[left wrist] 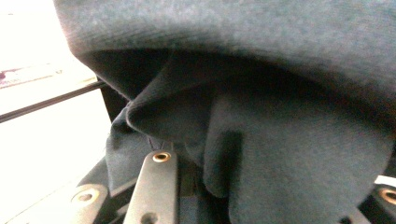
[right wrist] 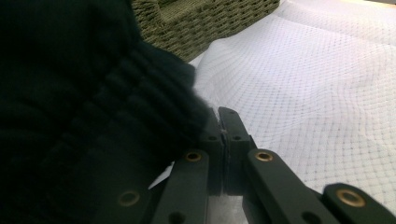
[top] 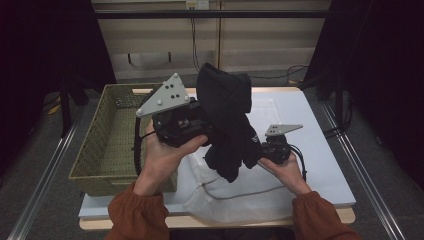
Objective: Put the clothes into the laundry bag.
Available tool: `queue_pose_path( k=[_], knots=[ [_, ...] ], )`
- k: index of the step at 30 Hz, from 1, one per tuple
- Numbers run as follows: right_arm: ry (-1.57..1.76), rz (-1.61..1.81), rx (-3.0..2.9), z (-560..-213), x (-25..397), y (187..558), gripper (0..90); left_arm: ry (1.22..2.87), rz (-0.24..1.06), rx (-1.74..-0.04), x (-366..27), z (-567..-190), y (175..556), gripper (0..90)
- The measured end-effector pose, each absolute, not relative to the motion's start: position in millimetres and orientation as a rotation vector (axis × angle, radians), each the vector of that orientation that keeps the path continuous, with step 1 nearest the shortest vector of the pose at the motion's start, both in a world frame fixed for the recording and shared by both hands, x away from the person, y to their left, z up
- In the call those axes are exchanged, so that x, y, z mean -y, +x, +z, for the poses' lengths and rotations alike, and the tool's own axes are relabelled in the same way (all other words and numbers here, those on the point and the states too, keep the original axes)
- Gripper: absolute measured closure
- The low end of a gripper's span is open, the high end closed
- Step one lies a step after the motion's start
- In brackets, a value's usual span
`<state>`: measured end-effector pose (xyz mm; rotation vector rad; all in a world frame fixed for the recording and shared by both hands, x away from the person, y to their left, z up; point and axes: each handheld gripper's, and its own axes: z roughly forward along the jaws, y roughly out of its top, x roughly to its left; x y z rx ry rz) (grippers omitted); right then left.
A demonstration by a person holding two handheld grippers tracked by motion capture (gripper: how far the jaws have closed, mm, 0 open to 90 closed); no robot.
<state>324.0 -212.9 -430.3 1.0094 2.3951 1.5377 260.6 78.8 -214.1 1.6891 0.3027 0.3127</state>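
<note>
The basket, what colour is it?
Olive-green woven wicker basket, clearest in the high view.

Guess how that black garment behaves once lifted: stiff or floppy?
Likely floppy: the black garment droops in folds off the left gripper. Probably light, as it hangs from small grips. Its ribbed edge may snag at the right gripper.

Black knit garment (top: 227,117) held aloft above table centre, bunched and drooping, ribbed cuff (right wrist: 140,88) seen at lower end. White mesh bag (top: 235,195) laid flat beneath, near table edge.

Overhead forward-down; 2 claw-mounted close-ups
</note>
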Motion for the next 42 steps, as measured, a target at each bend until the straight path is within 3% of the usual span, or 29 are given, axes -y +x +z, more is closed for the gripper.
queue_pose_path(
  k=[7,42],
  knots=[
    [0.999,1.529,-2.408,-431.7,209.7,323.8,88.9,1.715,0.295,-0.296,-75.0,-221.4,261.1,69.9],
    [1.025,1.522,-2.435,-438.2,208.9,325.3,88.9,1.894,0.133,-0.475,-60.7,-357.1,292.4,68.1]
  ],
)
